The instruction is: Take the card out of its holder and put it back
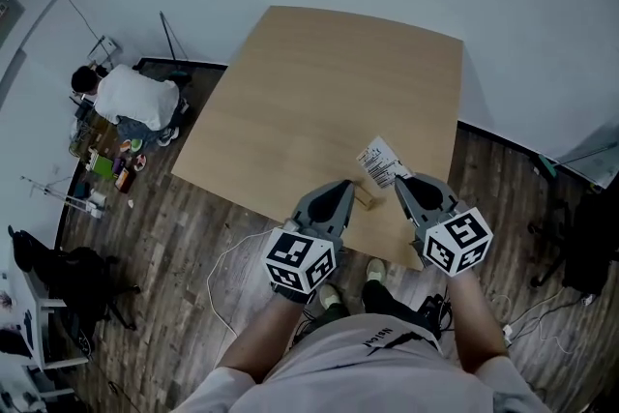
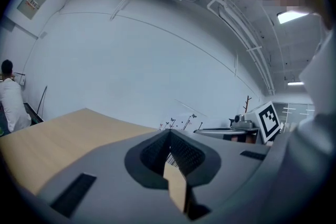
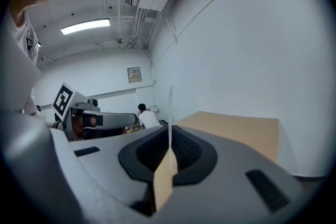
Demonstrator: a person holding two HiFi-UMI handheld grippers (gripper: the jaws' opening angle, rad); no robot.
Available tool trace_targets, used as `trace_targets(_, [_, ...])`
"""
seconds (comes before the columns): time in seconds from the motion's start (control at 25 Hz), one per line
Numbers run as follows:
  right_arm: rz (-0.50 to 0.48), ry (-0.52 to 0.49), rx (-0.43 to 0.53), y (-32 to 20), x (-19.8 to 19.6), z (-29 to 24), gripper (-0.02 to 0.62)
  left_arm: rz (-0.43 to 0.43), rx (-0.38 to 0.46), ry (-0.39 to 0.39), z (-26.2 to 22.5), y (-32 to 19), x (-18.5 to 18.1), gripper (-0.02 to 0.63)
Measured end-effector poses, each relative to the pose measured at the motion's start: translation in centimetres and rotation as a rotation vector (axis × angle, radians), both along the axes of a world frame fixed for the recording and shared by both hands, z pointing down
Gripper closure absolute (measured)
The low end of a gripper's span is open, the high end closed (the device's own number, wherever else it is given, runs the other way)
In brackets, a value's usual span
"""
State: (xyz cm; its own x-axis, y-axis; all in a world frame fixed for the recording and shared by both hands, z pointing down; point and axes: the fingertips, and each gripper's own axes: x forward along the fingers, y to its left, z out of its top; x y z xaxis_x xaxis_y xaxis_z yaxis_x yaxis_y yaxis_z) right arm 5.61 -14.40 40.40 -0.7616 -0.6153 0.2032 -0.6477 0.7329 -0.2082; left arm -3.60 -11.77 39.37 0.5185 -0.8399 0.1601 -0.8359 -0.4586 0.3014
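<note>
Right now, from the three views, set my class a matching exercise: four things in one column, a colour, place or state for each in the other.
1 card
2 wooden holder
3 left gripper
4 person in white

A on the floor left of the table
B white with dark print
C shut on the wooden holder
D tan, near the table's front edge

Pairs: 1-B, 2-D, 3-C, 4-A

Pale wooden table (image 1: 319, 92), small wooden holder (image 1: 366, 199) near front edge, card (image 1: 381, 161) standing in it
</note>
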Motion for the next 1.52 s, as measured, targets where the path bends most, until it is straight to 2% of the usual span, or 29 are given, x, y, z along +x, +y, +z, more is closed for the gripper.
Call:
trace_targets(0.36, [-0.080,0.022,-0.068,-0.7,-0.4,7.7,0.569,-0.073,-0.039,-0.009,3.9,-0.9,-1.3,0.594])
trace_targets(0.56, [-0.122,0.039,-0.105,-1.3,-1.0,12.3,0.569,-0.106,-0.088,-0.017,6.7,-1.0,-1.9,0.594])
trace_targets(0.88, [-0.174,0.111,-0.149,-2.7,-2.3,18.3,0.569,-0.152,-0.144,-0.030,9.4,-1.3,-3.0,0.594])
trace_targets(1.16, [-0.197,0.144,-0.200,-3.1,-3.2,21.6,0.569,-0.174,-0.171,-0.031,10.5,-1.6,-3.8,0.594])
trace_targets(1.52, [-0.196,0.140,-0.206,-3.1,-3.5,22.6,0.569,-0.184,-0.182,-0.030,10.8,-1.8,-4.4,0.594])
